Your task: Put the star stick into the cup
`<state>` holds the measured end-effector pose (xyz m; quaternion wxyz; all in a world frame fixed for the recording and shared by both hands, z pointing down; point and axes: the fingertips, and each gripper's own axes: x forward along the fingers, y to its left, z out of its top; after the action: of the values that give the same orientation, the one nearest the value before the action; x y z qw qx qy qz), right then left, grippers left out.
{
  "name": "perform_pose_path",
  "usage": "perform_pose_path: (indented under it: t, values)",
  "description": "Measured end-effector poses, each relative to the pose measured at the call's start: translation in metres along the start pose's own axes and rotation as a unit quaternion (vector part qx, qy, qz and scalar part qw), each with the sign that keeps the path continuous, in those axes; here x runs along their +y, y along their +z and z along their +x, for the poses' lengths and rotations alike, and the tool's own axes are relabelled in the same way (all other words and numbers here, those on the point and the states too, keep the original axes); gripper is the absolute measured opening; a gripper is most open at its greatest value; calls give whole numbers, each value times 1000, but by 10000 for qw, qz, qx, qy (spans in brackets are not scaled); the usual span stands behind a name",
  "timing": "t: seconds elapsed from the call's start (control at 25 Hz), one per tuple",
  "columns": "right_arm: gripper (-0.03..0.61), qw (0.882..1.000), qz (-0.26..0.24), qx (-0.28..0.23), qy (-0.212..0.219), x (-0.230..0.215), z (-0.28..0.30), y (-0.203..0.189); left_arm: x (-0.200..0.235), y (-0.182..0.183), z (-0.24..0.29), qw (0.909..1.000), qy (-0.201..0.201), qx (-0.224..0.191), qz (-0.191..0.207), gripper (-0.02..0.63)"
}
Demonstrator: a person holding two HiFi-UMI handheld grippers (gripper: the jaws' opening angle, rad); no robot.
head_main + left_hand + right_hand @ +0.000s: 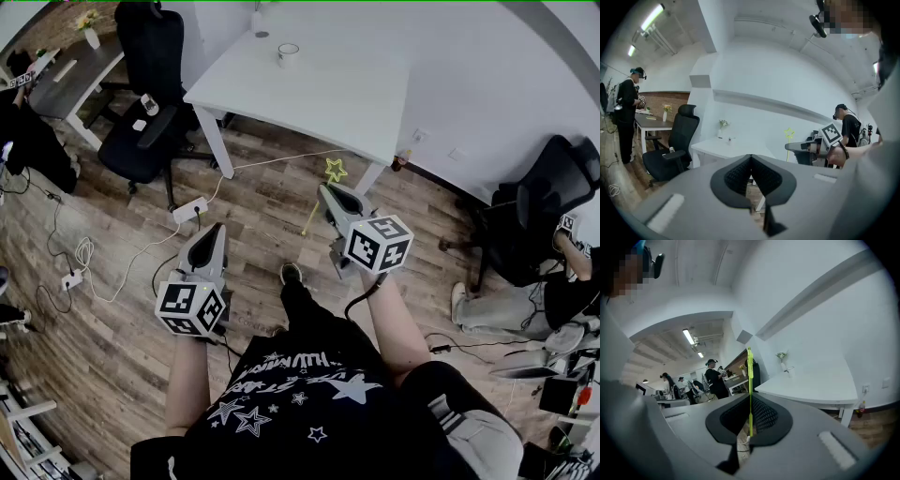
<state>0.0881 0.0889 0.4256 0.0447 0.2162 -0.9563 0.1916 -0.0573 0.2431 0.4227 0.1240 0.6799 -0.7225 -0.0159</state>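
My right gripper (330,195) is shut on a thin yellow star stick (335,170); the star points toward the white table (328,94) and the stem slants down to the left over the wooden floor. In the right gripper view the stick (750,390) stands upright, pinched between the jaws of the right gripper (750,427). A small white cup (288,54) stands far off on the table, also the cup (789,370) past the stick. My left gripper (214,232) is held lower left, shut with nothing in it (751,177). From it, the star stick (789,134) shows at the right.
A black office chair (150,94) stands left of the table. A power strip (189,208) and cables lie on the floor ahead. Another black chair (544,206) and a seated person (506,305) are at the right. A small vase (782,361) stands near the cup.
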Motion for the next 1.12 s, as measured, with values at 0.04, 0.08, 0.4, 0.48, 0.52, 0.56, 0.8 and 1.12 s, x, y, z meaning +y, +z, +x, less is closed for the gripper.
perform_pose_path:
  t: [0.04,0.08,0.4,0.48,0.52,0.56,0.8,1.12]
  values:
    - [21,10000,15,17,1,1,-2,-1,-1,1,-2,10000,10,0,-11,3]
    - [21,10000,32,34,3,2,-4,-2,-1,1,-4,10000,19,-1,-19,3]
    - [21,9999,79,4,66,8,-10,-5,-3,3,-11,9999,113,-35,-24,3]
    - [21,9999,58,27,81,10,-10,-5,-3,4,-11,9999,122,-31,-18,3]
    - [21,9999,55,41,83,11,-9,-6,-3,4,-11,9999,122,-31,-18,3]
    - [21,9999,51,55,83,11,-9,-6,-3,5,-11,9999,121,-32,-23,3]
    - [21,9999,53,131,75,12,-4,-11,4,1,-9,9999,110,19,-68,3]
    - [21,9999,132,-58,-46,-11,15,-1,16,2,17,9999,74,37,-71,3]
